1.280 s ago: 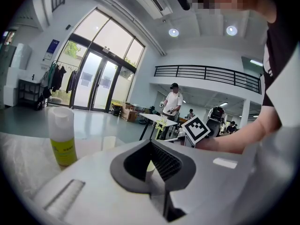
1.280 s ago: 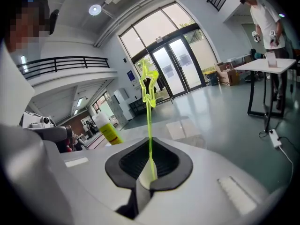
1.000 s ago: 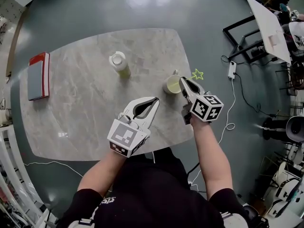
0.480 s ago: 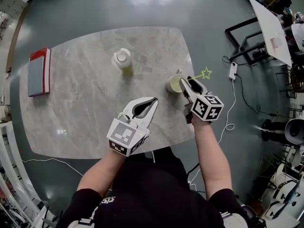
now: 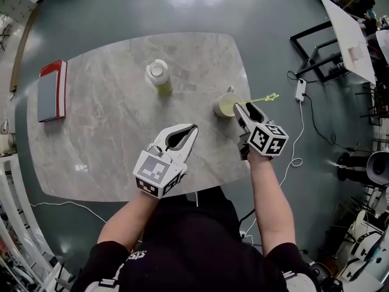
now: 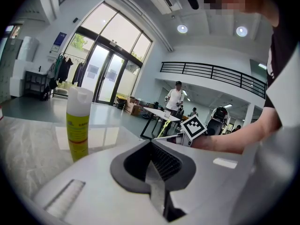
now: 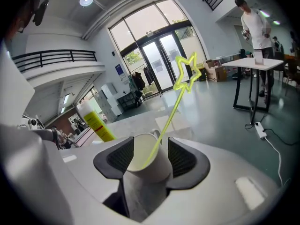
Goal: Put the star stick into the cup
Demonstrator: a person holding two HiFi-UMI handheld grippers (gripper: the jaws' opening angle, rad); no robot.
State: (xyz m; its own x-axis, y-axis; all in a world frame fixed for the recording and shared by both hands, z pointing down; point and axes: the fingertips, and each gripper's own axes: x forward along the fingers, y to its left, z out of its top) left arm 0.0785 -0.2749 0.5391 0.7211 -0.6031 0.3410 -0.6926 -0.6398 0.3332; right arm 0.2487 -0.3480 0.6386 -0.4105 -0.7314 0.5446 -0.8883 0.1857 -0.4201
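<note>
The grey worktop is seen in the middle. The left tongs, lower middle, are held together, empty. The right tongs have just been opened, with the cup between them. The star stick is leaned in the cup, right of middle.

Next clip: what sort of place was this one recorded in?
Probably a large open lobby or workshop hall, not a home: tall glass entrance doors, a railed mezzanine overhead, and a work table out on the floor.
</note>
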